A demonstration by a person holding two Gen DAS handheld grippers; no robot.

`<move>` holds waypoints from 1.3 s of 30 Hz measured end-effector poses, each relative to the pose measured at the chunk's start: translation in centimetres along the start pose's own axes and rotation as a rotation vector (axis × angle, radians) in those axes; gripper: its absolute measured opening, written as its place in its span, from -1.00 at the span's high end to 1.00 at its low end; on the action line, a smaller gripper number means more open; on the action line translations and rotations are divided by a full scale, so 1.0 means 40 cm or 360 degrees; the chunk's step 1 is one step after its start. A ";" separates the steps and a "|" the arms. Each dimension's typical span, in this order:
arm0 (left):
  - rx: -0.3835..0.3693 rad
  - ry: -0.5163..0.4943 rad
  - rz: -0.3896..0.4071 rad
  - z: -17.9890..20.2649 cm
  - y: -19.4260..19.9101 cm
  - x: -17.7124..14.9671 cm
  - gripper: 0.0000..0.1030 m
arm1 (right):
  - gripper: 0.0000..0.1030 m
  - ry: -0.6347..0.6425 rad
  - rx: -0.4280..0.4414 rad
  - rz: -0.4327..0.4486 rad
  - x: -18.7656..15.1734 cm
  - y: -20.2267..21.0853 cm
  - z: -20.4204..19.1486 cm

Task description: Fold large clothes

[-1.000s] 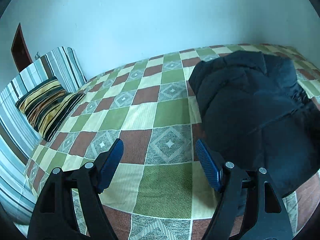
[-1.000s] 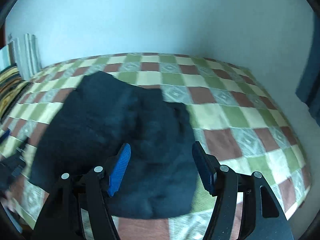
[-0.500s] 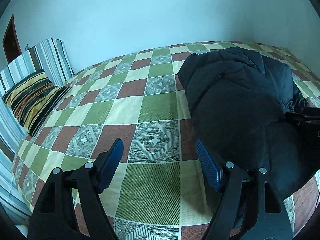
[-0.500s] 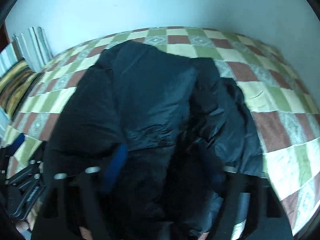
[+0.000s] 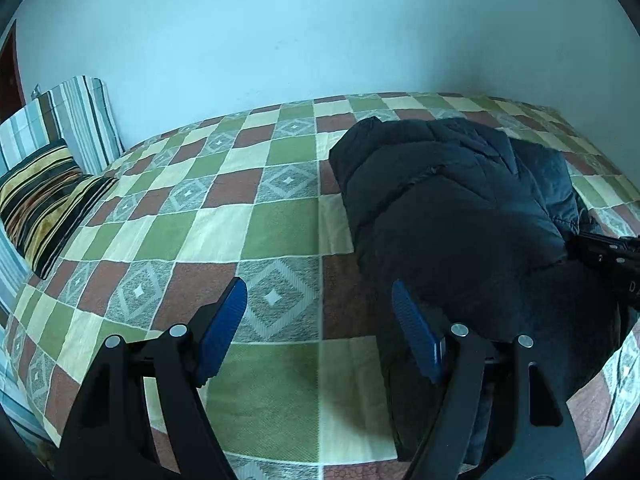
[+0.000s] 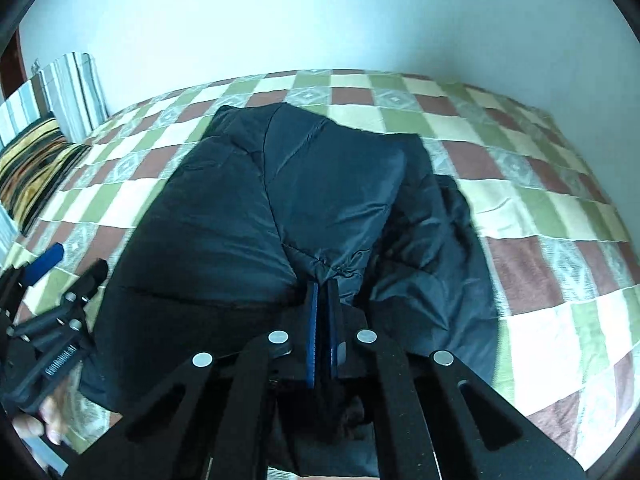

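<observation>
Jacket [image 6: 320,184] (dark, puffy, quilted nylon)

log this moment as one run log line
stage: first grasp | right gripper: shut on jacket fold | left gripper: open, empty, over bedspread beside jacket

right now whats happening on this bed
A person with a gripper in each hand is folding a dark puffy jacket on a checked bedspread. The right gripper is shut on a pinch of the jacket at its near edge. The left gripper is open over the bedspread beside the jacket, holding nothing.
</observation>
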State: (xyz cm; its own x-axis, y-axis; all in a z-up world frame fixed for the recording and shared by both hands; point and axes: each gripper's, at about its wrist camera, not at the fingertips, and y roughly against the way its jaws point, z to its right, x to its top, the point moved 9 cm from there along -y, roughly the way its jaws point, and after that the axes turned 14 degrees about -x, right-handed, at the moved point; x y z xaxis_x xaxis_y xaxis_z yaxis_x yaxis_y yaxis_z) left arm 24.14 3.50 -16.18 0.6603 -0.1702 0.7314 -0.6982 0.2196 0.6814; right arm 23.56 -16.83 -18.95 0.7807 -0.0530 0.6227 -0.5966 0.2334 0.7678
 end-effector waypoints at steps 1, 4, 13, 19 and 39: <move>-0.0021 0.0001 0.0002 0.009 -0.003 0.005 -0.45 | 0.93 -0.0010 -0.0007 -0.0003 0.003 -0.004 0.013; -0.0121 -0.0005 0.0007 0.051 -0.019 0.026 -0.45 | 0.94 -0.0047 -0.0030 -0.0013 0.004 -0.014 0.055; -0.0329 -0.0115 -0.0086 0.191 -0.094 0.043 -0.36 | 0.94 -0.0116 -0.0126 -0.0081 -0.016 -0.074 0.160; -0.0332 -0.0177 -0.0142 0.246 -0.145 0.027 -0.36 | 0.92 -0.0148 -0.0082 -0.0191 -0.060 -0.146 0.181; -0.0318 -0.0153 -0.0015 0.279 -0.055 0.067 -0.23 | 0.90 -0.0205 0.0001 -0.0160 -0.085 -0.122 0.156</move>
State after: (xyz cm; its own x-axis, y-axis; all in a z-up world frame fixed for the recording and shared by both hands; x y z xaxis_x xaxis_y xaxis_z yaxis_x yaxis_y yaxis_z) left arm 24.37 -8.14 -15.43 0.6304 -0.2619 0.7308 -0.6172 0.4018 0.6764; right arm 22.66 -23.84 -23.87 0.8064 -0.1999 0.5566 -0.5165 0.2202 0.8275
